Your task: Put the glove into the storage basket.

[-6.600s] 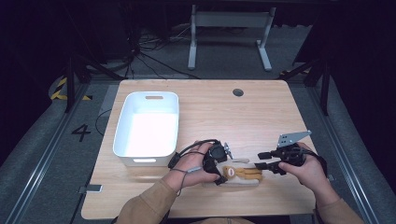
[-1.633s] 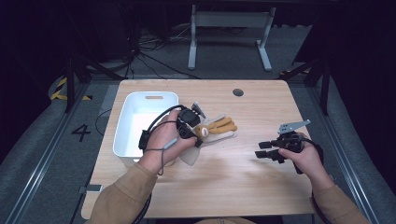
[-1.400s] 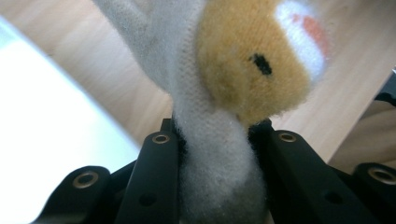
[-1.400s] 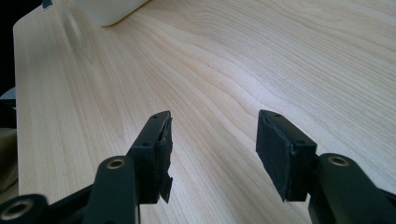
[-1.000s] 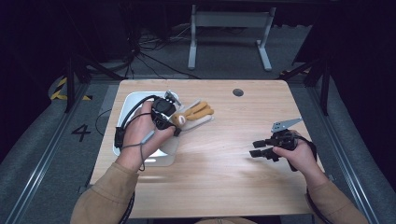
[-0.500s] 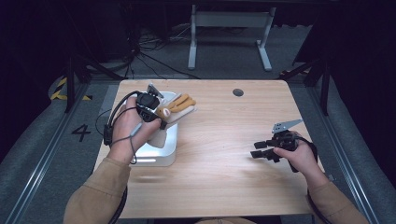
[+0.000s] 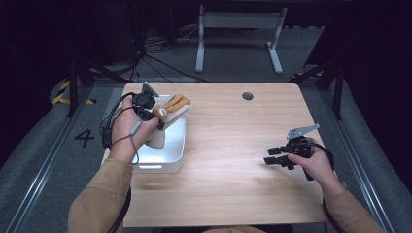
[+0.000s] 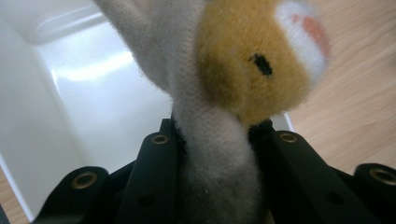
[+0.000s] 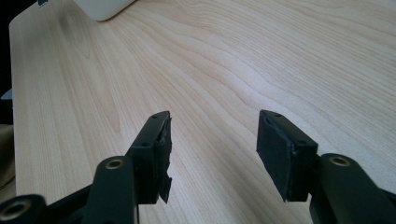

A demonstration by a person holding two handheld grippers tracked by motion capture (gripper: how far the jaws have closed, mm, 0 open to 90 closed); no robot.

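Two tongs differ: the left gripper (image 7: pixel 154 112) clenches a plush toy (image 7: pixel 171 108) above the white bin (image 7: pixel 170 160), seemingly for dropping, while the right gripper (image 7: pixel 273 160) idles released.

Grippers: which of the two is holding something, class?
The left gripper, shut on the plush toy over the white bin; the right gripper is open, empty.

We cannot see the plush toy (image 8: pixel 243 70) whole: the left gripper view's top edge crops it, its face blurred.

High view looks down on table (image 7: pixel 233 145), tongs' views close along jaws, both sharing white bin (image 8: pixel 84 93)
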